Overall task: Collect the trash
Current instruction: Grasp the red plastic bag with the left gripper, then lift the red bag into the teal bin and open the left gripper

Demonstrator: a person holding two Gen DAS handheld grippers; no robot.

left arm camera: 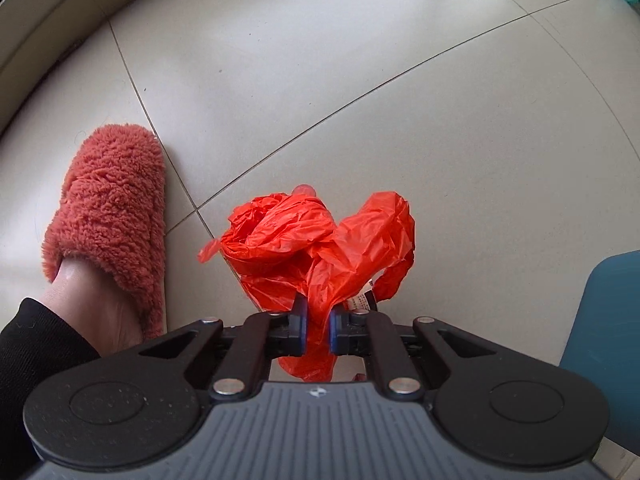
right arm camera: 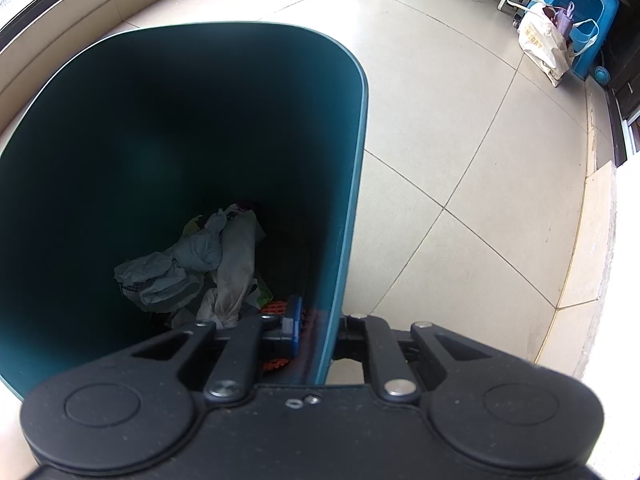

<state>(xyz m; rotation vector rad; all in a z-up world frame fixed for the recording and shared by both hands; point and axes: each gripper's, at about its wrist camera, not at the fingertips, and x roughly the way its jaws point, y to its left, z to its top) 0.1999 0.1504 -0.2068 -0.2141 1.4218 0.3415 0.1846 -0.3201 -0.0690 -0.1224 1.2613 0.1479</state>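
Item: crumpled orange plastic bag [left arm camera: 320, 248], pinched in my left gripper [left arm camera: 319, 330], jaws nearly closed on a gathered fold, bag clear of the tiled floor [left arm camera: 360, 80] beside my slippered foot [left arm camera: 108, 216]. I judge it light, soft, slippery; a bunched fold is the best hold. My right gripper [right arm camera: 316, 332] clamps the wall of the teal bin [right arm camera: 352, 200], paper scraps [right arm camera: 200, 268] at its bottom.
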